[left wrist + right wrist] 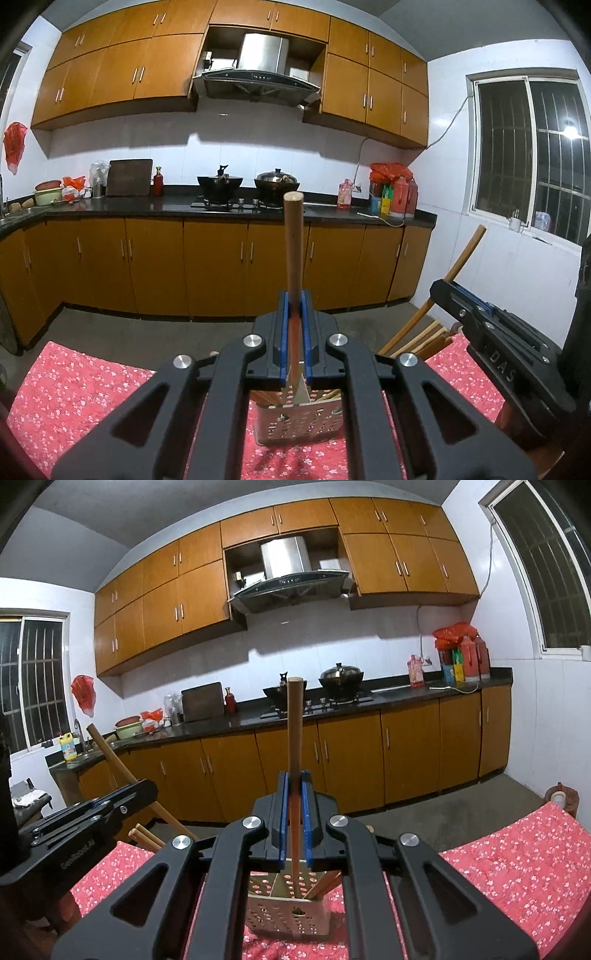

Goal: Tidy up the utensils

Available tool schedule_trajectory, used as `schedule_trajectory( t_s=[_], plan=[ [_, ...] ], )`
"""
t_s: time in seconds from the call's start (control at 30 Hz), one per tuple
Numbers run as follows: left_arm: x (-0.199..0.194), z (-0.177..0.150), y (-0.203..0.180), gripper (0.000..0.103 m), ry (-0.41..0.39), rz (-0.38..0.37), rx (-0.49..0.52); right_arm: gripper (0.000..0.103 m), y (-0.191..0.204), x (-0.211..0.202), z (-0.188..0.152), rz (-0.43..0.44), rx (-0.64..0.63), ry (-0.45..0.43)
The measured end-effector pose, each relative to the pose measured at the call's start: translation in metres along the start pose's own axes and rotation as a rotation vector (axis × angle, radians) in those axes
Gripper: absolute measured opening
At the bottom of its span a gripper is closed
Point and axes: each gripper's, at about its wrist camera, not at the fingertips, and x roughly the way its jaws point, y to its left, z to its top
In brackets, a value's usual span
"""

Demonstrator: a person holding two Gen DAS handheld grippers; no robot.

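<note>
My left gripper is shut on a wooden chopstick that stands upright between its blue pads. The chopstick's lower end hangs over a perforated metal utensil holder, which has more chopsticks in it. My right gripper is likewise shut on an upright wooden chopstick, whose tip reaches down into the holder. Each gripper shows in the other's view: the right gripper with its tilted stick, the left gripper with its stick.
The holder stands on a table with a red floral cloth. Several loose chopsticks lie at the table's far edge. Beyond the floor is a dark counter with pots, bottles and wooden cabinets. A small cup sits off the table's right corner.
</note>
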Motion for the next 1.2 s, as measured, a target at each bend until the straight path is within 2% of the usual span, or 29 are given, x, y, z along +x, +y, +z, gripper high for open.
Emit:
schedule_trajectory(
  t_s=[0.1, 0.13, 0.17, 0.23, 0.3, 0.4, 0.6, 0.7, 0.87, 0.93, 1.07, 1.2],
  plan=[
    [0.005, 0.000, 0.002, 0.010, 0.027, -0.008, -0.015, 0.008, 0.004, 0.003, -0.003, 0.027, -0.012, 0.038],
    [0.004, 0.000, 0.004, 0.018, 0.026, -0.012, -0.024, 0.012, 0.005, 0.002, -0.003, 0.034, -0.012, 0.047],
    [0.002, 0.001, 0.005, 0.032, 0.023, -0.016, -0.031, 0.028, 0.005, 0.001, -0.003, 0.035, -0.012, 0.049],
    [-0.005, 0.003, 0.008, 0.037, 0.003, -0.018, -0.042, 0.045, 0.003, -0.006, -0.001, 0.032, -0.003, 0.027],
    [-0.016, 0.006, 0.012, 0.037, -0.012, -0.027, -0.052, 0.045, 0.001, -0.014, 0.003, 0.035, -0.002, 0.012],
    [-0.034, 0.009, 0.022, 0.043, -0.030, -0.032, -0.080, 0.046, -0.005, -0.029, 0.007, 0.029, 0.011, -0.009],
    [-0.068, 0.002, 0.042, 0.058, -0.041, -0.003, -0.102, 0.061, -0.015, -0.056, 0.007, 0.003, 0.026, -0.036],
    [-0.086, -0.009, 0.050, 0.067, -0.033, 0.025, -0.094, 0.070, -0.015, -0.067, 0.001, -0.015, 0.017, -0.031],
    [-0.119, -0.033, 0.057, 0.094, -0.036, 0.100, -0.061, 0.098, -0.006, -0.088, -0.017, -0.064, -0.025, -0.019],
    [-0.132, -0.046, 0.055, 0.099, -0.036, 0.137, -0.031, 0.101, -0.001, -0.095, -0.024, -0.081, -0.045, -0.016],
    [-0.153, -0.078, 0.052, 0.099, -0.007, 0.212, 0.022, 0.101, 0.014, -0.110, -0.050, -0.127, -0.112, 0.022],
    [-0.168, -0.108, 0.052, 0.099, 0.040, 0.236, 0.021, 0.101, 0.027, -0.124, -0.078, -0.155, -0.160, 0.064]
  ],
)
